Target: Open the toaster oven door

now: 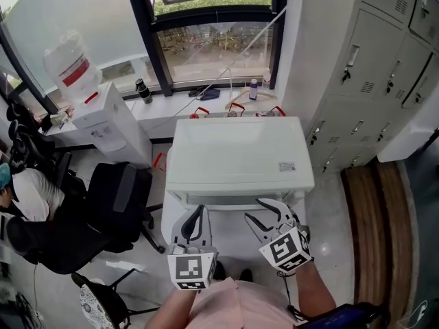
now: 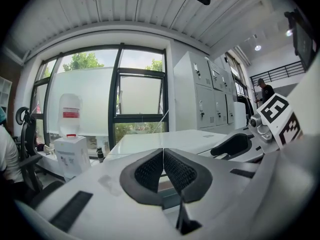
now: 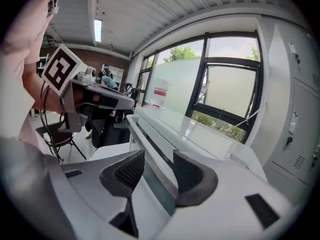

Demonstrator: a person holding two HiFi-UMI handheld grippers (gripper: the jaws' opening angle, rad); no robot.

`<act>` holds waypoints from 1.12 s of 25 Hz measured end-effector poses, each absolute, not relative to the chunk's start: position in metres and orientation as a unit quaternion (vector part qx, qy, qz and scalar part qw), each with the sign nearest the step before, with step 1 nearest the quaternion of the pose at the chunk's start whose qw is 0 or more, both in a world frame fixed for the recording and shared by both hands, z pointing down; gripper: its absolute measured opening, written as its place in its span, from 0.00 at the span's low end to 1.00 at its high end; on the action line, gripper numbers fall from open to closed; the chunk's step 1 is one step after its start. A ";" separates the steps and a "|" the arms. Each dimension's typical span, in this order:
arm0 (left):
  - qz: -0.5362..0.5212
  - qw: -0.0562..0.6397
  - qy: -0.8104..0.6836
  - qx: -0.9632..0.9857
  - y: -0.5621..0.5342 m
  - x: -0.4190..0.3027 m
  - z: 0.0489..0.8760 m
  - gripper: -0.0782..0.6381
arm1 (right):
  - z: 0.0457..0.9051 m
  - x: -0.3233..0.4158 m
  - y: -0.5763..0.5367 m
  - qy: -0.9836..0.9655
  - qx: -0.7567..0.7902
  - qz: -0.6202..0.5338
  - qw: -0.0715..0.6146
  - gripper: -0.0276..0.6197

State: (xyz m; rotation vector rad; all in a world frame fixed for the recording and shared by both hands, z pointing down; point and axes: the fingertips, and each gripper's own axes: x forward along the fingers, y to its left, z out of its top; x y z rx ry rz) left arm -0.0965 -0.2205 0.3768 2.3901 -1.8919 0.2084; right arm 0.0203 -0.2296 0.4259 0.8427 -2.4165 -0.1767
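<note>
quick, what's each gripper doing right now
left gripper: shut, nothing in it
right gripper: open, front edge of the toaster oven between its jaws, not clamped

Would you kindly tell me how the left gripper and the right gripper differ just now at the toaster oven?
The left gripper has its jaws pressed together with nothing between them; the right gripper has its jaws apart. The left gripper sits short of the toaster oven, while the right gripper's jaws frame the oven's front edge without closing on it. Both are held at the oven's front.
</note>
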 end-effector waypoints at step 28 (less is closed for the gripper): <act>0.080 0.061 -0.605 0.790 -0.216 -0.101 0.390 0.13 | 0.440 0.024 -0.218 -0.879 0.293 -0.104 0.362 0.23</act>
